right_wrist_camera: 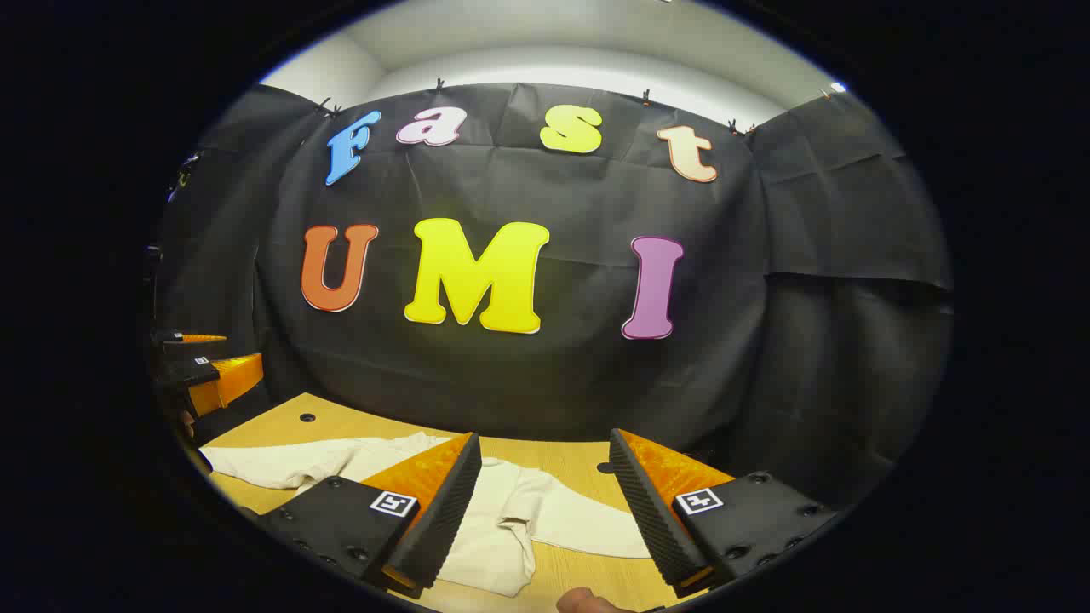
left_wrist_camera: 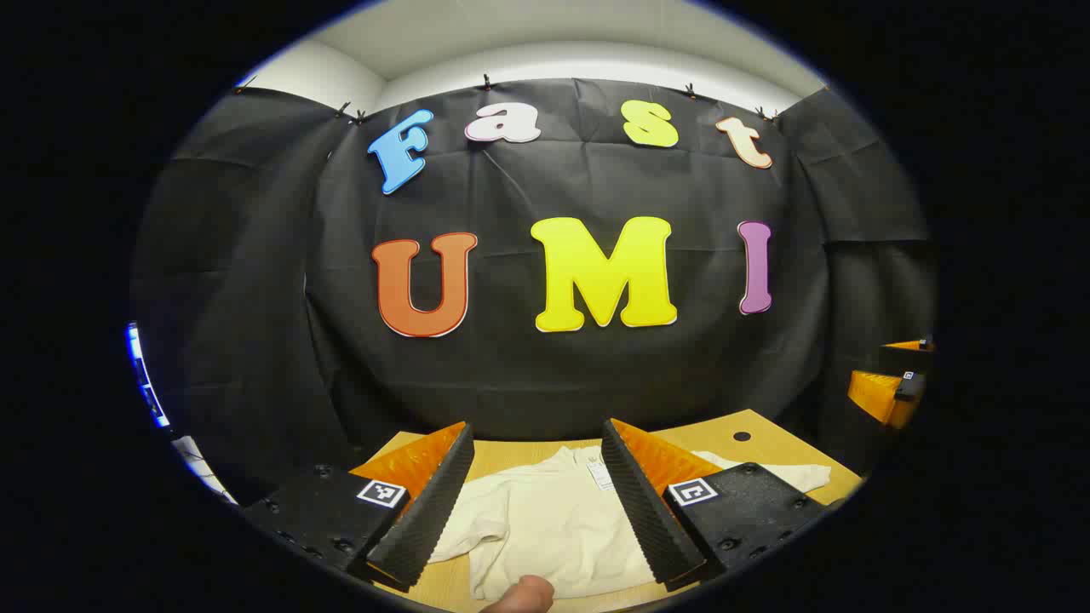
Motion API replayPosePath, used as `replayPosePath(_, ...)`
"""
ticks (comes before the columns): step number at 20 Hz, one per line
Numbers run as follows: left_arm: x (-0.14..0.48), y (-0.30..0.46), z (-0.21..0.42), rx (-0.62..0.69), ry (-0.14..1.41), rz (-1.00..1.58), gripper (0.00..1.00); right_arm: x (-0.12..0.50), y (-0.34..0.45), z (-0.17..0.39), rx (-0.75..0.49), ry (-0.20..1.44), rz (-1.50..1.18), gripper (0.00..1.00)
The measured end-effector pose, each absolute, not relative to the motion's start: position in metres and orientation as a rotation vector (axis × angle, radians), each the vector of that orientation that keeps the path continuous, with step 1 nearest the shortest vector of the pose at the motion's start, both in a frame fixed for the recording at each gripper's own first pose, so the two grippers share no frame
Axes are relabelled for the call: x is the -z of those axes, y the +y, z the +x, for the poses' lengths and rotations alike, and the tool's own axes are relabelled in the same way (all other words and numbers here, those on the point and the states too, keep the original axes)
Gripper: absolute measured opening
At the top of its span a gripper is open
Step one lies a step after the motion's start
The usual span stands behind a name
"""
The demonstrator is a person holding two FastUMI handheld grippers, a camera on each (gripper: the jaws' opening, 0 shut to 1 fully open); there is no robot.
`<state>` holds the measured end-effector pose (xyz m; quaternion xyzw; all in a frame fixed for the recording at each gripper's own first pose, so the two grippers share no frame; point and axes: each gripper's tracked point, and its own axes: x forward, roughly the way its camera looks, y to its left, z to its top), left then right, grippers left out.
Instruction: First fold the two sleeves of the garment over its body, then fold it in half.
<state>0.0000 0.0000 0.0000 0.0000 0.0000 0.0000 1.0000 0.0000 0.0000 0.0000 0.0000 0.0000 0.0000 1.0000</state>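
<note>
A cream long-sleeved garment (left_wrist_camera: 553,519) lies flat on the wooden table (left_wrist_camera: 766,447), collar and tag toward the back wall. My left gripper (left_wrist_camera: 536,434) hovers above its body, open, nothing between the fingers. One sleeve (left_wrist_camera: 792,477) stretches off to the right in the left gripper view. In the right gripper view the garment (right_wrist_camera: 502,519) spreads across the table (right_wrist_camera: 358,426), one sleeve (right_wrist_camera: 272,464) reaching left and another (right_wrist_camera: 588,532) lying to the right. My right gripper (right_wrist_camera: 545,443) is open above it and holds nothing.
The black cloth wall closes the back of the table. Small round holes (left_wrist_camera: 742,436) (right_wrist_camera: 306,418) mark the tabletop. The other gripper (left_wrist_camera: 890,392) shows at the far right of the left gripper view, and the other gripper (right_wrist_camera: 209,375) at the far left of the right gripper view. A fingertip (left_wrist_camera: 524,596) shows at the bottom.
</note>
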Motion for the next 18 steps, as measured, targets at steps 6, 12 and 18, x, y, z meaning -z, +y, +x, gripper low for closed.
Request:
replayPosePath(6,0.006,-0.005,0.001,-0.004,0.020,0.000,0.96,0.006,0.000,0.002,-0.015,0.011,-0.005,0.94)
replayPosePath(12,0.003,-0.009,0.003,-0.003,0.024,0.007,0.96,0.014,0.002,0.003,-0.037,0.024,0.001,0.94)
replayPosePath(18,0.003,-0.015,0.003,0.006,0.028,0.003,0.96,0.016,-0.006,0.006,-0.031,0.029,0.011,0.94)
